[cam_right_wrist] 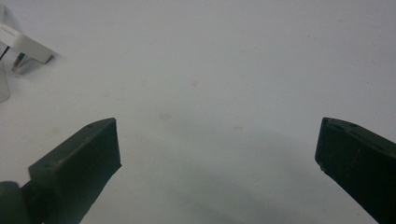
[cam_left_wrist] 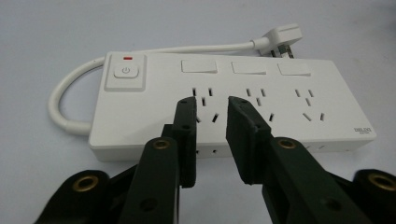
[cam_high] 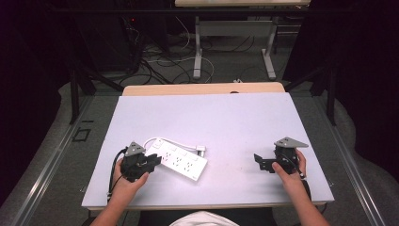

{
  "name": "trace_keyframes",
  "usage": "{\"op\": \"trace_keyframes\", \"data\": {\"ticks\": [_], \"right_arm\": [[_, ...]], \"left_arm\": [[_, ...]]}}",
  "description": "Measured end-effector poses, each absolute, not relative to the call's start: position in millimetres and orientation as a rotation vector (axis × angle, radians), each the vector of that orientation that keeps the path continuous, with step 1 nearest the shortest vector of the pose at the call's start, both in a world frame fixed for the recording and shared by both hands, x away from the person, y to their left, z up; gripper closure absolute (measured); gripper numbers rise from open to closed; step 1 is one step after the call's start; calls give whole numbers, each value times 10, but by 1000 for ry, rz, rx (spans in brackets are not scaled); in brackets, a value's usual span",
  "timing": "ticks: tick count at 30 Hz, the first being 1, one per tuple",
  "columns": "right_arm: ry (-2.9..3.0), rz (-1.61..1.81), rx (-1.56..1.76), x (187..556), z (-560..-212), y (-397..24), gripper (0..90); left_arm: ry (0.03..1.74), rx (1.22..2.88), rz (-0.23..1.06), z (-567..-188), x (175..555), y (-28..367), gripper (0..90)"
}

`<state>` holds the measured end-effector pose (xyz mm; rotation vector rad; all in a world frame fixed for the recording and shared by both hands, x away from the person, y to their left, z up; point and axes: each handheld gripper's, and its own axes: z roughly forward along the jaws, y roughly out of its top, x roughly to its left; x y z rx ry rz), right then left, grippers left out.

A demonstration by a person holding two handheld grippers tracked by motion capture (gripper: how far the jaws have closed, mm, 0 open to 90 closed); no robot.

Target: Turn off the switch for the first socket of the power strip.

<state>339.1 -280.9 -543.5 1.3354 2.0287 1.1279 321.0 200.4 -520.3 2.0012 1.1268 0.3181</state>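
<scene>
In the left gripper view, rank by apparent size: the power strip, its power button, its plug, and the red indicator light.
1. power strip
2. power button
3. plug, which lies farther from the camera, so its rank against the button is unsure
4. red indicator light

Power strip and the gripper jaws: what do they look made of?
Power strip: probably moulded white plastic, smooth with a slight sheen, rounded edges and seams round the switch. Its cord looks like white rubbery sheathing, bent in a loop. Left gripper jaws: matte black, likely plastic, with brass-coloured inserts at the joints.
</scene>
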Motion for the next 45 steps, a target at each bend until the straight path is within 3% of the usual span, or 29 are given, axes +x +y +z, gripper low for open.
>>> {"op": "trace_keyframes", "data": {"ticks": [13, 30, 45], "right_arm": [[2017, 1129, 1357, 3396, -5453, -2826, 0], [2004, 1126, 1382, 3392, -5462, -2804, 0], [1994, 1126, 1384, 3378, -5458, -2839, 0]], "left_arm": [[1164, 2016, 300, -5210, 3211, 1936, 898], [1224, 2064, 213, -5136, 3375, 1927, 900], [1206, 2076, 211, -4930, 3567, 1812, 900]]}}
